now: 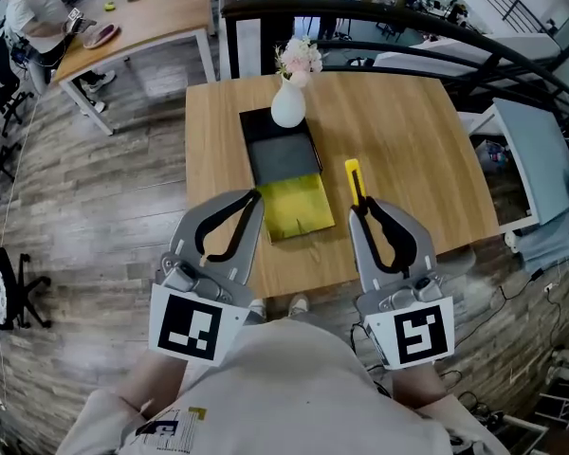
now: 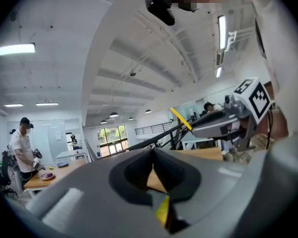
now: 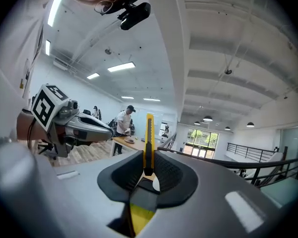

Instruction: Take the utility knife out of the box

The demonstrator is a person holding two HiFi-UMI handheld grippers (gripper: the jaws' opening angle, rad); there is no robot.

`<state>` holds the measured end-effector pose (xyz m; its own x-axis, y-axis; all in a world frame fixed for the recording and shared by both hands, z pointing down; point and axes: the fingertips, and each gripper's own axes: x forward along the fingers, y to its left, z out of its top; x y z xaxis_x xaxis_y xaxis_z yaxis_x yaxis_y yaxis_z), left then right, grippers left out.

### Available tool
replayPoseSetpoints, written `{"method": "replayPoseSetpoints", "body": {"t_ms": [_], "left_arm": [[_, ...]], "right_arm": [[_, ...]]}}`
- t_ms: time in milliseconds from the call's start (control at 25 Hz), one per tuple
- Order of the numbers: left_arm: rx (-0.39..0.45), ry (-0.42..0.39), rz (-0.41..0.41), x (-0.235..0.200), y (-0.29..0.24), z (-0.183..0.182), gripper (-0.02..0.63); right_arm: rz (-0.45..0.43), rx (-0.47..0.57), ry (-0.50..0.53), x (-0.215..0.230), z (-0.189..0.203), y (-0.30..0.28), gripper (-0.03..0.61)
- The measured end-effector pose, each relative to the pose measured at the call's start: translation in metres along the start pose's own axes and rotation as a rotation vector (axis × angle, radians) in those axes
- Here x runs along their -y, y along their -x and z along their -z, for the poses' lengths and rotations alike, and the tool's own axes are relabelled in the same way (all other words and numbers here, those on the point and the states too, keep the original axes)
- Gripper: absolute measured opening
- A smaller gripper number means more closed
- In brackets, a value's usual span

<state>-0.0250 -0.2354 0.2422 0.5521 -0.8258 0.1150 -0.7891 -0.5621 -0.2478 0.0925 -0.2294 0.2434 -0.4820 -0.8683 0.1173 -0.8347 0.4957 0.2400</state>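
My right gripper (image 1: 360,207) is shut on a yellow utility knife (image 1: 354,179), which sticks out past the jaw tips over the wooden table (image 1: 408,150). In the right gripper view the utility knife (image 3: 149,138) stands upright between the pads of my right gripper (image 3: 148,170). The open box (image 1: 283,154), black with a dark inside, lies mid-table, and its yellow part (image 1: 299,209) rests at the near end. My left gripper (image 1: 257,195) hovers over that yellow part's left edge. Seen from its own camera, the left gripper (image 2: 153,151) has its jaws together with nothing held.
A white vase of pink flowers (image 1: 289,102) stands at the box's far end. A person sits at another wooden table (image 1: 152,17) at the back left. A dark railing (image 1: 436,36) runs behind, office chairs (image 1: 5,282) stand at the left, and a grey desk (image 1: 536,159) is at the right.
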Motion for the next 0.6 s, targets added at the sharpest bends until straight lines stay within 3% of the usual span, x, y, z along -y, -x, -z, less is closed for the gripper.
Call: {"method": "replayPoseSetpoints", "body": {"t_ms": [160,400,600], "left_arm": [[-0.019,0.042,-0.004,0.0034,0.0046,0.0069,0.002],[-0.028,0.107,0.009,0.0086,0.0008,0.008,0.002],[-0.028,0.102,0.009,0.0024,-0.0007,0.0056,0.002]], "right_arm": [[-0.023,-0.006,-0.057,-0.0052,0.0063,0.002,0.067],[-0.027,-0.011,-0.058,-0.0032,0.0102,0.0022,0.067],[-0.033,-0.018,-0.062,-0.0034,0.0083,-0.0022,0.067]]}}
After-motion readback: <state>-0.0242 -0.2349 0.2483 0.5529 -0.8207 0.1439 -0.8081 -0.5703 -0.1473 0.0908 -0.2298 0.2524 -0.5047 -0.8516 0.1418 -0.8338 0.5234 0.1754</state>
